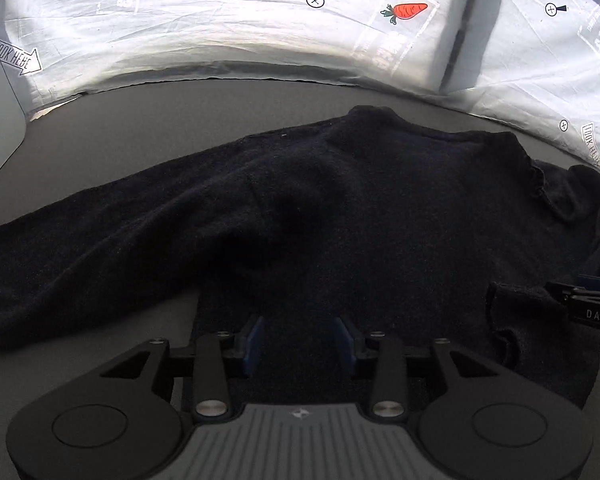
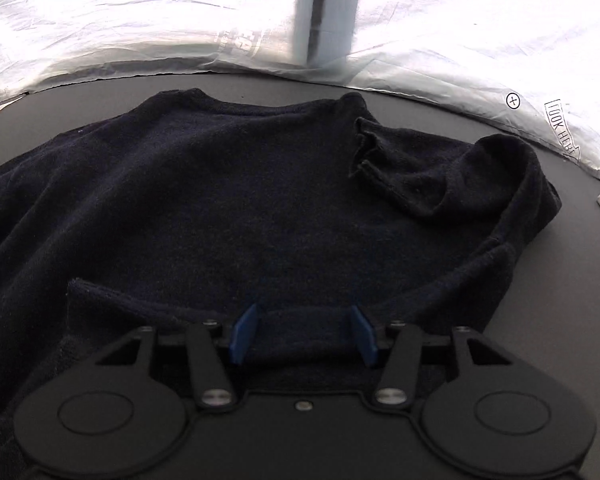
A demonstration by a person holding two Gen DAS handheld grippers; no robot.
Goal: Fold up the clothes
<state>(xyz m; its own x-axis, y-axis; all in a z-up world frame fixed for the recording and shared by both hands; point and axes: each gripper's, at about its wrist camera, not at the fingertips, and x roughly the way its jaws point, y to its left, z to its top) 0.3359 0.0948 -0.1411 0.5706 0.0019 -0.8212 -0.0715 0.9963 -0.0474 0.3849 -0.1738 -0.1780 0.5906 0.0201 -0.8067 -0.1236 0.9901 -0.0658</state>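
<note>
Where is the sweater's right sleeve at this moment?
In the right wrist view, the sleeve lies folded across the dark sweater at its right shoulder, near the white sheet.

The white printed sheet (image 1: pixel 140 32) along the top of both views carries the readable signs. In the left wrist view, an arrow label (image 1: pixel 18 60) at the far left reads "LOOK HERE"; a second one (image 1: pixel 591 144) at the right edge reads the same, partly cut. The right claw (image 1: pixel 580 306), at the right edge, bears the letters "DAS". In the right wrist view, another "LOOK HERE" arrow (image 2: pixel 560 130) sits at the right. Fainter block lettering on the sheet is too washed out to read.
</note>
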